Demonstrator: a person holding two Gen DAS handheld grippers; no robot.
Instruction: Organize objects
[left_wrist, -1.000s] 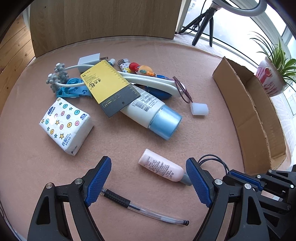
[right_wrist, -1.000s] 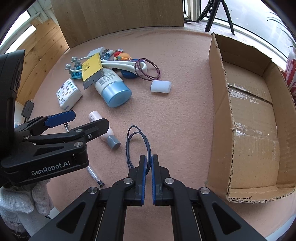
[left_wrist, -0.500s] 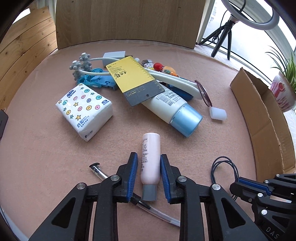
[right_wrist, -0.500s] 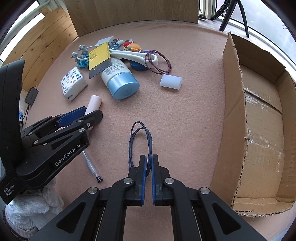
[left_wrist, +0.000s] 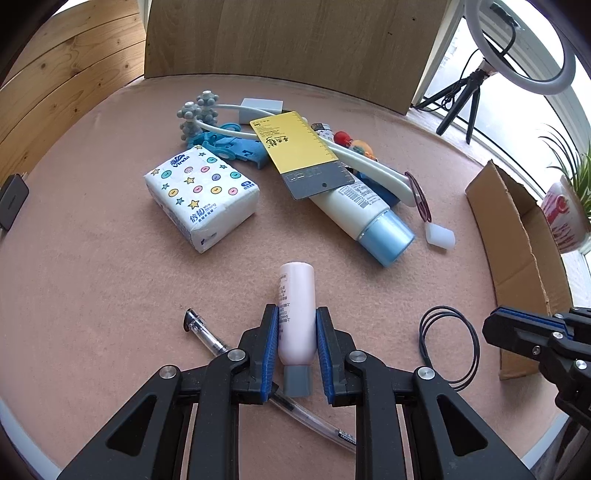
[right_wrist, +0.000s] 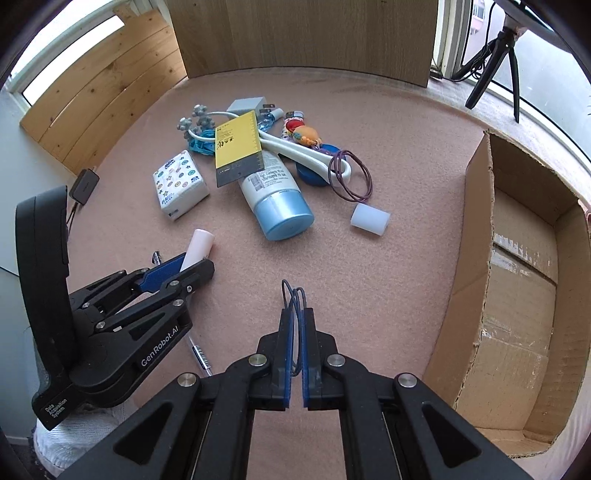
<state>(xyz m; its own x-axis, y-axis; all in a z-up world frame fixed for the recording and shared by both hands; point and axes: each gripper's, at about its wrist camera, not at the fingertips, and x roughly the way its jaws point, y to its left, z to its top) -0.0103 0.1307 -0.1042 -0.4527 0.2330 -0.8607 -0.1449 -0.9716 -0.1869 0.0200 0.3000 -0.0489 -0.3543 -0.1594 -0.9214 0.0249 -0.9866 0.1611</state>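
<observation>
The left claw (left_wrist: 296, 349) grips a pink bottle (left_wrist: 296, 302) lying on the worktop (left_wrist: 110, 295), a pen (left_wrist: 210, 341) beneath. The right claw (right_wrist: 295, 354) pinches a dark cord loop (right_wrist: 294, 295); cardboard box (right_wrist: 517, 295) to its right.

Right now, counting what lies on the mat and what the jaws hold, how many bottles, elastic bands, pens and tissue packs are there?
bottles: 2 (pink bottle, blue-capped tube)
elastic bands: 2 (purple band, dark band)
pen: 1
tissue pack: 1
total: 6
</observation>
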